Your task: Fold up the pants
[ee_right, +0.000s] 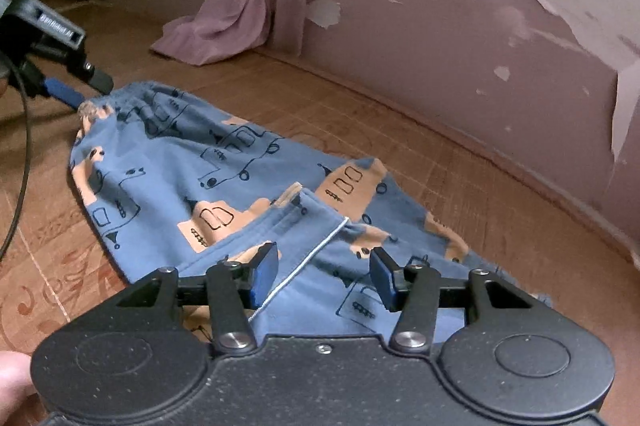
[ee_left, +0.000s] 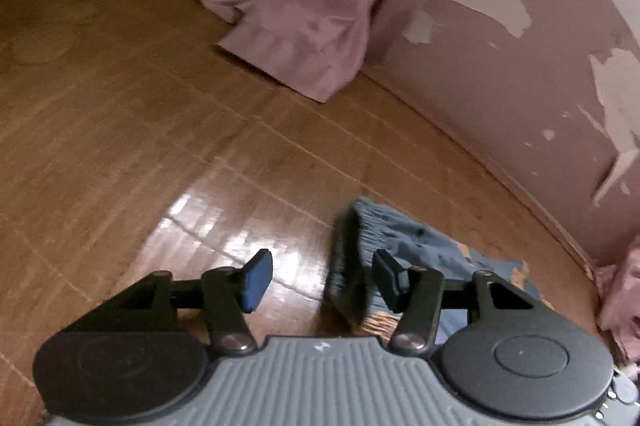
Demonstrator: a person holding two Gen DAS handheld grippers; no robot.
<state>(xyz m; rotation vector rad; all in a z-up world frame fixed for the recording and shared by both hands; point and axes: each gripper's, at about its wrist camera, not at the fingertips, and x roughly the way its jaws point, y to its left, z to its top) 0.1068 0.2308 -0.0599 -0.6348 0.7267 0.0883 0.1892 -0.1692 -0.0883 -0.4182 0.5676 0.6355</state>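
Blue-padded, the right gripper [ee_right: 324, 276] hangs spread wide over the hem end of the blue printed pants [ee_right: 224, 182], pinching nothing. The left gripper [ee_left: 322, 280] is spread too, empty, right at the pants' gathered waistband. The pants lie flat on the wood-look floor [ee_left: 120, 130], near the peeling mauve wall [ee_right: 460, 46] with its pinkish curtain [ee_right: 236, 2].

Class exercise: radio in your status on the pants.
Left gripper open at waistband. Right gripper open over leg hem. Pants flat on floor. Curtain clear.
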